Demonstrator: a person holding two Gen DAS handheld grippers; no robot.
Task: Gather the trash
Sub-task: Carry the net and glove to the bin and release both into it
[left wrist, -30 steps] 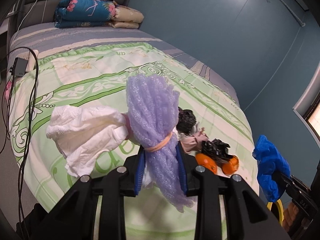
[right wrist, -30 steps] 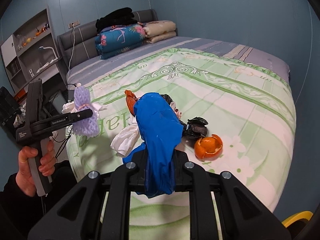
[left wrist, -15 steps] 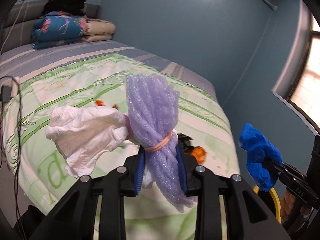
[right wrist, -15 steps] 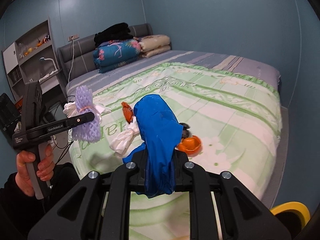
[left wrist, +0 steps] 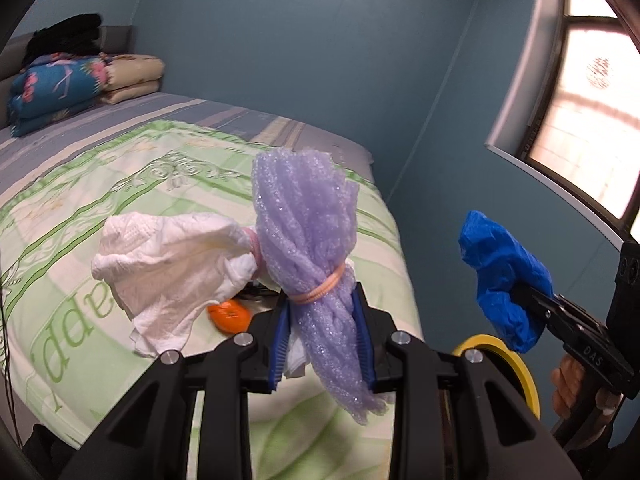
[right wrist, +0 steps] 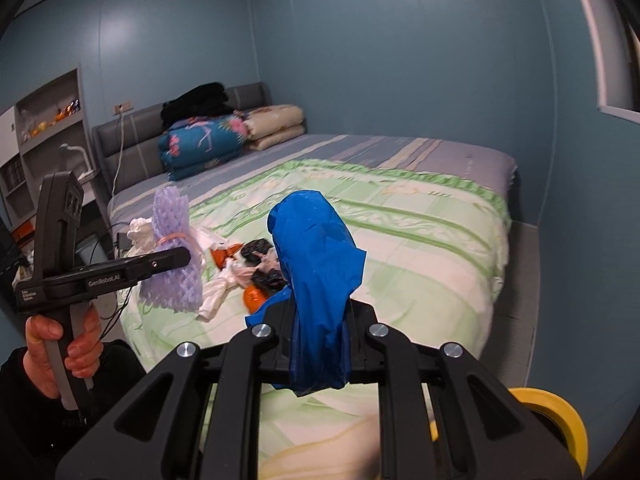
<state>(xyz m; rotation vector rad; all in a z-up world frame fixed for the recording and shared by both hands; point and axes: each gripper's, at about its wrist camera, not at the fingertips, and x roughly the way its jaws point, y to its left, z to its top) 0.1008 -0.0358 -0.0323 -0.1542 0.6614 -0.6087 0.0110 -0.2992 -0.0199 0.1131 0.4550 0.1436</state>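
Trash rode in both tongs above the foot of the bed (right wrist: 420,216). 2 grippers were up, each clamped on a load. The left gripper (left wrist: 322,336) squeezed 1 bundle of purple foam netting (left wrist: 308,248) tied with 1 pink band (left wrist: 320,290), and 1 crumpled white tissue (left wrist: 172,268) hung off its left side. The right gripper (right wrist: 324,332) pinched 1 crumpled blue plastic bag (right wrist: 316,264), held upright between its fingers.

Down on the green quilt (right wrist: 400,240) a small heap of trash lay near the foot: 2 orange peels (right wrist: 254,298), 2 black crumpled wrappers (right wrist: 256,249) and 1 white tissue twist (right wrist: 218,290), touching or just beside one another.

1 yellow bin (right wrist: 560,412) showed its rim on the floor at the bed's corner, below the right gripper. At the head of the bed sat 3 folded blankets (right wrist: 204,140), stacked close together.
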